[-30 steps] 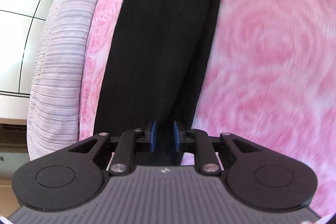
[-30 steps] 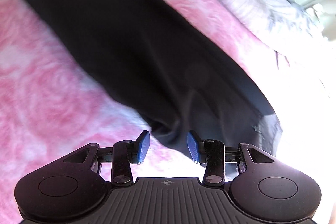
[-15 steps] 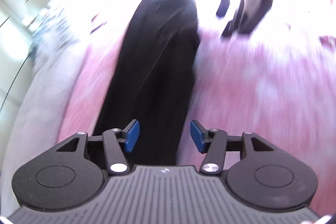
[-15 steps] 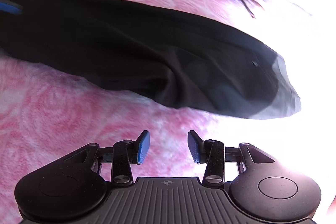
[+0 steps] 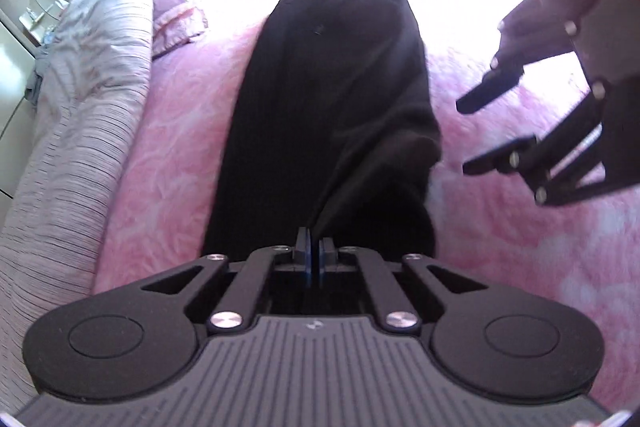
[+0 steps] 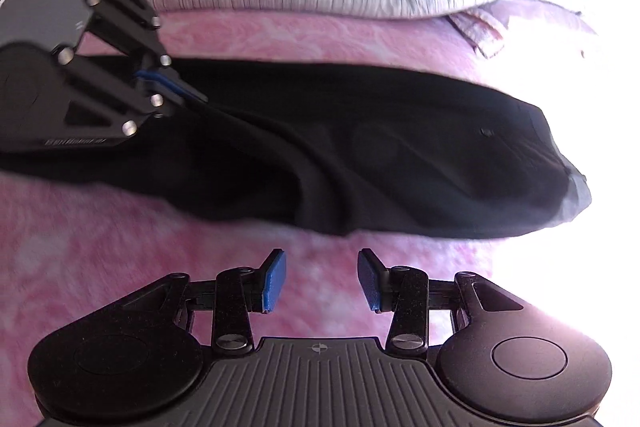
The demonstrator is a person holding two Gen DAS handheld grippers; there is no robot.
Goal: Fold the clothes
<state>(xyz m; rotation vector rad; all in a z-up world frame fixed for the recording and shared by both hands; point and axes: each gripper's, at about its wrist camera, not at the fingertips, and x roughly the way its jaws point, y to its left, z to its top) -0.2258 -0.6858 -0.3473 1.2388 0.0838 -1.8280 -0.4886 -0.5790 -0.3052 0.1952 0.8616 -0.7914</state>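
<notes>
Left wrist view: one black garment lies lengthwise on the pink bed, beside one striped duvet at the bed's far edge. Our left gripper has its jaws pinching the near hem. Risk: the thin hold slips, and the leg drops crooked.

Right wrist view: our right gripper hovers with jaws spread and empty. Lifting one-sided may bunch the cloth.

black trousers on pink bedspread

One black garment, two claws
</notes>
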